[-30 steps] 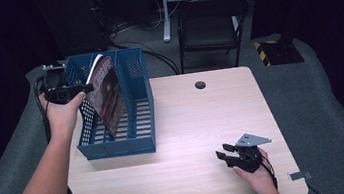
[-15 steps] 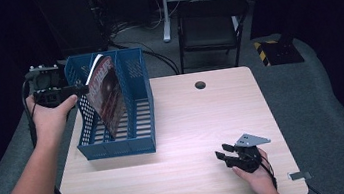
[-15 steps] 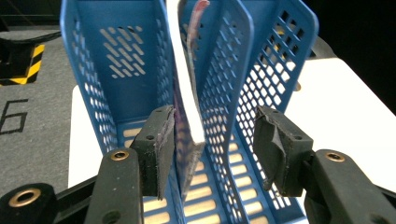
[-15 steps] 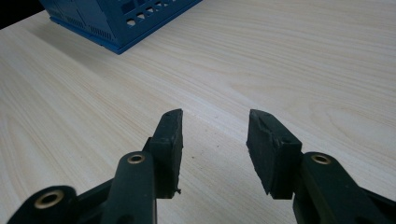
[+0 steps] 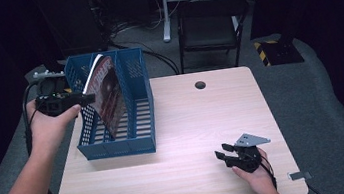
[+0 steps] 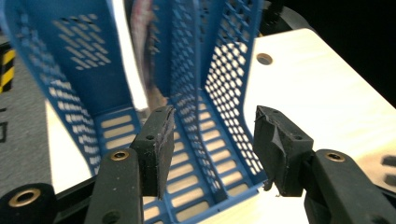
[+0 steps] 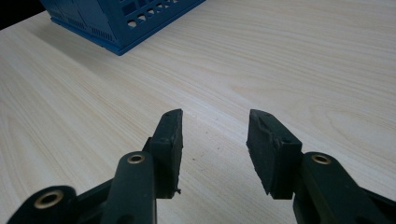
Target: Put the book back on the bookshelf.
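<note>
Magazine (image 5: 107, 93) sits tilted in the left compartment of the blue file rack (image 5: 141, 126), which stands on the left part of the wooden table (image 5: 189, 125). Left gripper (image 5: 88, 96) hovers at the rack's left wall, just beside the magazine, jaws parted with nothing between them. Right gripper (image 5: 222, 154) rests low over the table's near right area, well apart from the rack, jaws also gaping and holding nothing.
</note>
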`<control>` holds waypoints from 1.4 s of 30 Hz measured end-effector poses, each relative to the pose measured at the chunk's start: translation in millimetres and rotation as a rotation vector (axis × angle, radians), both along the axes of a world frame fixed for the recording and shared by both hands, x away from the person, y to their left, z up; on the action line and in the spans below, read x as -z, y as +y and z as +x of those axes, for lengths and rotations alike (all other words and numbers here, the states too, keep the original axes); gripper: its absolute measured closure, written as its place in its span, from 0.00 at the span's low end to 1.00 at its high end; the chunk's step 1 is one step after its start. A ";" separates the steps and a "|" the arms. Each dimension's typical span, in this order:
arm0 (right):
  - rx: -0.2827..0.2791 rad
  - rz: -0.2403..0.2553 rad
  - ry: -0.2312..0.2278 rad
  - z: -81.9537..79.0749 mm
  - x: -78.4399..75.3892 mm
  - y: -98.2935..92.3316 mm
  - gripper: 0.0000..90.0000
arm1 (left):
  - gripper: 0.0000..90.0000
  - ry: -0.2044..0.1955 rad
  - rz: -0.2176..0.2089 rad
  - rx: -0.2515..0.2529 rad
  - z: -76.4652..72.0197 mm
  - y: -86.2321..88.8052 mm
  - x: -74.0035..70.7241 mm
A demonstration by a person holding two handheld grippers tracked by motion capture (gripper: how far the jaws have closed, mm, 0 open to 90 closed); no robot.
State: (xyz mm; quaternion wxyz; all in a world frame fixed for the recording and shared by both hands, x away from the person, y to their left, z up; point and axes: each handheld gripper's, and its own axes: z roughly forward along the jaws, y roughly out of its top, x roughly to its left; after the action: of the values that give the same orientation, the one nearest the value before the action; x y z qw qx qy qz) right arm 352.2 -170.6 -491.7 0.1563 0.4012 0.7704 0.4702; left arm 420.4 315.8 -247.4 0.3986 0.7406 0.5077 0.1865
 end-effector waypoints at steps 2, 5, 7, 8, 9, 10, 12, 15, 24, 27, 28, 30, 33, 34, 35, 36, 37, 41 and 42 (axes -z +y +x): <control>-0.002 0.004 -0.004 -0.2 0.0 0.2 0.62 | 0.54 -0.001 0.012 0.032 -5.0 -4.9 -0.3; 0.006 0.001 0.000 -0.5 0.2 0.0 0.62 | 0.54 -0.002 0.020 0.080 -13.4 -13.6 -1.0; 0.006 0.006 0.001 -0.7 0.0 0.1 0.62 | 0.54 -0.006 0.031 0.113 -17.6 -19.8 -0.4; -0.003 0.003 0.001 -0.7 -0.2 -0.5 0.62 | 0.54 0.000 0.032 0.132 -19.5 -22.5 -0.2; -0.001 0.004 0.001 -0.7 -0.3 -0.4 0.62 | 0.54 -0.002 0.034 0.149 -20.9 -25.6 0.7; -0.009 0.002 0.004 -0.4 -0.6 -0.6 0.62 | 0.54 -0.002 0.032 0.166 -22.4 -28.7 1.9; -0.007 -0.002 -0.001 -0.1 -1.1 -0.4 0.61 | 0.53 0.000 0.030 0.196 -25.7 -35.5 5.5; -0.005 -0.002 -0.004 -0.5 -2.2 0.1 0.61 | 0.51 -0.002 0.031 0.246 -33.2 -48.0 17.1; -0.004 0.003 -0.006 -0.9 -3.2 -1.7 0.61 | 0.50 -0.016 0.033 0.431 -52.9 -81.4 66.9; -0.004 0.002 -0.006 -0.6 -3.0 -1.9 0.61 | 0.50 -0.013 0.015 0.471 -59.1 -91.2 81.1; -0.004 0.001 -0.007 -0.5 -3.0 -1.9 0.61 | 0.50 -0.006 0.009 0.484 -60.8 -93.9 85.6; -0.004 0.000 -0.007 -0.7 -3.2 -1.5 0.61 | 0.50 0.000 0.003 0.505 -64.4 -99.0 94.8; -0.007 -0.001 -0.005 -1.2 -3.7 -1.6 0.61 | 0.49 0.017 -0.004 0.527 -70.0 -106.4 108.7; -0.004 -0.002 -0.002 -1.5 -3.9 -1.7 0.61 | 0.49 0.024 -0.013 0.534 -71.4 -108.9 114.3; -0.004 0.000 -0.002 -1.5 -3.9 -1.8 0.61 | 0.49 0.031 -0.019 0.539 -72.6 -111.2 119.7; -0.004 0.000 -0.002 -1.6 -3.9 -1.8 0.61 | 0.49 0.040 -0.018 0.540 -73.6 -113.3 125.5; -0.005 0.000 -0.003 -1.7 -3.9 -1.7 0.61 | 0.49 0.047 -0.011 0.546 -73.8 -115.1 131.5; -0.008 0.006 -0.002 -2.0 -4.2 -1.5 0.60 | 0.49 0.063 -0.001 0.538 -76.8 -120.9 154.9; -0.008 0.001 -0.005 -1.6 -4.1 -2.0 0.60 | 0.49 0.062 0.004 0.535 -77.6 -121.6 159.6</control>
State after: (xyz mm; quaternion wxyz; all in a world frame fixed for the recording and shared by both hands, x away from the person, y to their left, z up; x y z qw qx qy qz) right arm 350.6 -172.6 -487.6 0.1564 0.3968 0.7715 0.4722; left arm 342.8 194.2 -407.1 0.4163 0.8547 0.3056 0.0527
